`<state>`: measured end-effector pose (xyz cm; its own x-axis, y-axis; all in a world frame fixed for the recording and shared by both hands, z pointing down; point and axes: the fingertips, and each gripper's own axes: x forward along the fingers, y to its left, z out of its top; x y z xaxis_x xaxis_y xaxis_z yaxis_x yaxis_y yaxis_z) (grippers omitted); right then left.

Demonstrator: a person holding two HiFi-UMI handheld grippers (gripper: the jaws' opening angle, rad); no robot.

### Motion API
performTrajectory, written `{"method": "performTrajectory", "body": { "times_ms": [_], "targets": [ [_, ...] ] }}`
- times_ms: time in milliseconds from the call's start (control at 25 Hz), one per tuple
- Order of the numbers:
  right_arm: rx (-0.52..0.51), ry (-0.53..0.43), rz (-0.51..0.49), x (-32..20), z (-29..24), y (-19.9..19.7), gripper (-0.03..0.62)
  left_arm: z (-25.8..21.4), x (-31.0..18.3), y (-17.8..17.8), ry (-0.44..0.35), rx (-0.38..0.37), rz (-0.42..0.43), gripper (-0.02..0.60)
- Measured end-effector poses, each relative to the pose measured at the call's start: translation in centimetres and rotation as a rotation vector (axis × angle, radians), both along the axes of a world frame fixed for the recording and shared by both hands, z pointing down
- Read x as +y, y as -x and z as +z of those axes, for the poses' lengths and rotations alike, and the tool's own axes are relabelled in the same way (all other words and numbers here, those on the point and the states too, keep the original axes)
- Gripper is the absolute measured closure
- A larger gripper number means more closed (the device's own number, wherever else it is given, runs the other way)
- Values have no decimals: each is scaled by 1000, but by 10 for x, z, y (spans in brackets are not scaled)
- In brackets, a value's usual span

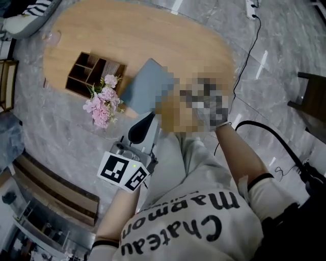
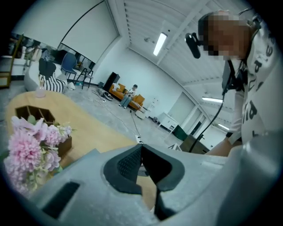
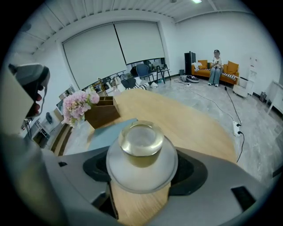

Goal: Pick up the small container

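The small container [image 3: 141, 152] is a round clear glass jar on a frosted white base. My right gripper [image 3: 142, 171] is shut on it, with a dark pad on each side, and holds it above the wooden table [image 3: 185, 119]. In the head view a mosaic patch covers that gripper and the jar. My left gripper [image 1: 142, 126] hangs over the table's near edge beside the grey-blue mat [image 1: 147, 84]. Its black pads [image 2: 128, 165] meet with nothing between them.
A wooden organizer box [image 1: 91, 71] stands on the table's left part, with pink flowers [image 1: 103, 104] in front of it. A small glass item [image 1: 51, 36] sits near the far left rim. A power strip [image 1: 251, 7] and cable lie on the marble floor.
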<state>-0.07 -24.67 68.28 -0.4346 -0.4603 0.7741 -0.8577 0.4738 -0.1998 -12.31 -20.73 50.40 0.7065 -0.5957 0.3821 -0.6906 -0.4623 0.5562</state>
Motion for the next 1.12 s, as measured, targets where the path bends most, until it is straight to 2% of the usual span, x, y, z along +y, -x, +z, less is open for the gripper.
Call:
{"method": "performTrajectory", "body": {
  "times_ms": [80,160,360,560,640,800,1000,1120],
  "targets": [
    [-26,-25,1,-3,-24,-1,253,-8,-2,5,-12,-28,-54,566],
    [-49,-50,-5,-4,-50,0,253,-21,-2,6,-29,-24,-87,566],
    [-129,-124,-33,1,-126,5,253,-67,6,-1,-94,11,-109,566],
    [-219,-240,-55,6,-216,8,253,-124,15,1,-176,86,-216,566],
    [-258,-293,-55,11,-252,7,253,-145,23,-4,-209,95,-218,568],
    [-303,-408,-64,22,-316,1,253,-182,37,-18,-250,179,-214,566],
    [-326,-532,-69,42,-385,-6,253,-222,52,-24,-313,140,-245,567],
    [-359,-595,-75,62,-426,-9,253,-255,64,-29,-380,125,-237,566]
  ]
}}
